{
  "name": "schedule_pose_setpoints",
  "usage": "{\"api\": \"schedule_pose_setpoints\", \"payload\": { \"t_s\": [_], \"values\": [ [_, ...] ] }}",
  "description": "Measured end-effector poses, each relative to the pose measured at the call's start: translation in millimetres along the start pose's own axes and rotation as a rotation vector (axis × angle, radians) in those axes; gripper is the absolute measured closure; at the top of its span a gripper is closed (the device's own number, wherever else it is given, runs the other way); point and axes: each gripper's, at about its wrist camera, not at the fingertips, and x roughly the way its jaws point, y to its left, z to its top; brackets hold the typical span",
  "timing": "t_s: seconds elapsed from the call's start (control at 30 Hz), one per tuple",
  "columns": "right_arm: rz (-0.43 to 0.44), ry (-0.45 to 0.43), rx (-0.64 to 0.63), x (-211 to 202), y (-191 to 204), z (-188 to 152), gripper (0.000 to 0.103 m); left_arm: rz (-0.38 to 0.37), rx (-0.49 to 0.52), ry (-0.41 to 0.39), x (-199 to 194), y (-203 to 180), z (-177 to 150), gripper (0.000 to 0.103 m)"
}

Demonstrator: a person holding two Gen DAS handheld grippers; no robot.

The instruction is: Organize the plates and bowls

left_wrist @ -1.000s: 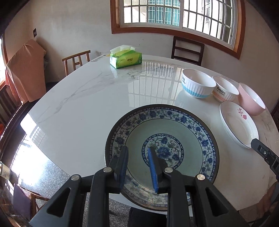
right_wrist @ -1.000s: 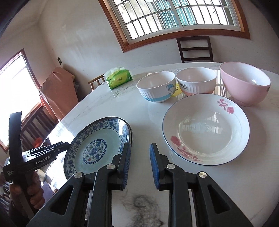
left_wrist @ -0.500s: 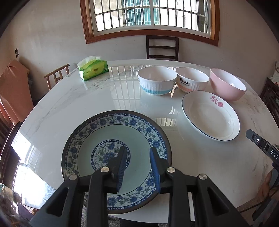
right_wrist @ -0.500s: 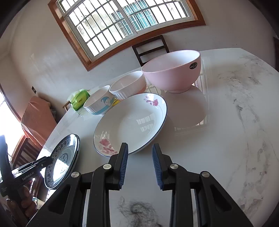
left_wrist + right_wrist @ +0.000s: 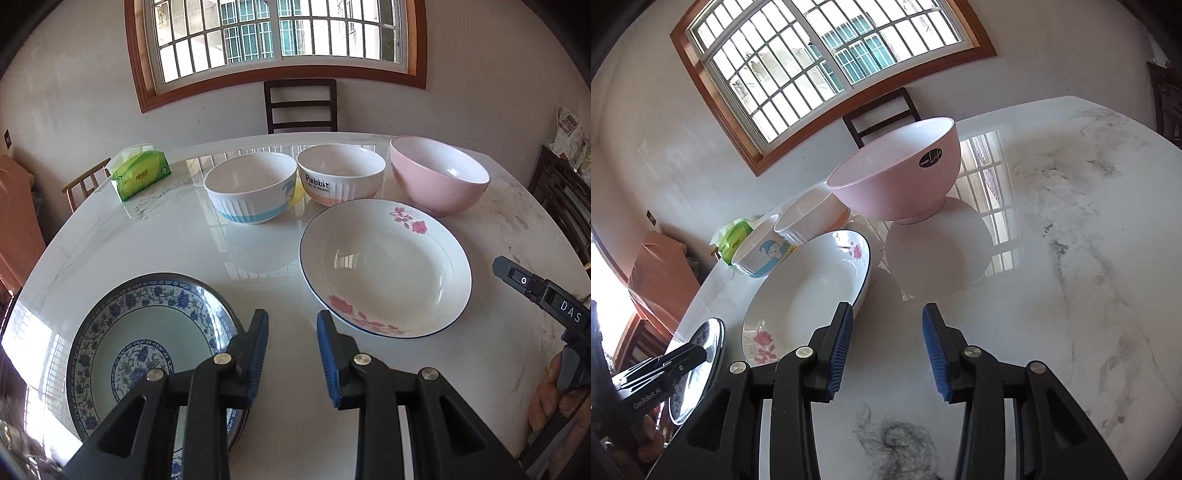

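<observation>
My left gripper (image 5: 291, 347) hangs with its blue-padded jaws parted and nothing between them, its left finger overlapping the right rim of the blue-and-white plate (image 5: 147, 354), though I cannot tell whether it touches. My right gripper (image 5: 888, 350) is spread a little wider, also empty, over bare marble just right of the rose-patterned plate (image 5: 809, 295). Taking that rose plate as my landmark: in the left wrist view the blue-striped bowl (image 5: 251, 192) and the "Rabbit" bowl (image 5: 340, 173) stand behind it, the pink bowl (image 5: 439, 173) behind and to its right, the green tissue pack (image 5: 142, 175) far behind to the left. Only the right wrist view shows a clump of dark hair (image 5: 894, 443) on the marble table (image 5: 1071, 258) under my gripper, and the round black label on the pink bowl; only the left view shows the blue plate's full pattern. The blue plate sits close to the table's near edge. Right of the rose plate the marble runs open to the rim.
</observation>
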Motion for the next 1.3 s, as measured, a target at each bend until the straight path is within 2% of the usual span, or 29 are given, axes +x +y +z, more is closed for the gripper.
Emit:
{"api": "schedule_pose_setpoints", "payload": {
  "t_s": [0.1,0.17,0.3,0.37,0.47,0.6,0.73,0.97,1.13,1.3],
  "values": [
    [0.024,-0.015,0.011,1.2,-4.4,5.4,0.062,-0.027,-0.024,0.005,8.7,-4.2,8.2,0.075],
    [0.061,0.006,0.045,6.4,-10.3,9.6,0.06,-0.055,-0.05,0.006,15.5,-4.2,14.2,0.075],
    [0.087,-0.037,0.084,7.4,-19.6,18.5,0.059,-0.083,-0.086,0.019,26.4,-4.2,23.4,0.075],
    [0.093,-0.04,0.086,9.0,-19.0,19.8,0.059,-0.108,-0.103,0.033,32.0,-3.8,27.8,0.075],
    [0.108,-0.023,0.065,14.1,-15.5,22.0,0.059,-0.107,-0.12,0.063,42.4,-2.9,31.6,0.075],
    [0.104,0.003,0.04,20.7,-10.6,24.5,0.059,-0.139,-0.195,0.09,52.9,7.1,34.3,0.075],
    [0.095,0.034,0.014,30.8,-4.1,26.9,0.059,-0.138,-0.228,0.123,66.5,12.3,34.7,0.075],
    [0.062,0.081,-0.006,46.9,2.4,30.1,0.059,-0.111,-0.209,0.12,79.9,8.4,33.4,0.075],
    [0.04,0.115,-0.021,54.1,4.4,30.7,0.059,-0.123,-0.216,0.135,92.0,7.5,28.5,0.074],
    [0.009,0.15,-0.045,61.7,8.2,29.9,0.061,-0.147,-0.207,0.111,93.6,8.3,27.2,0.072]
  ]
}}
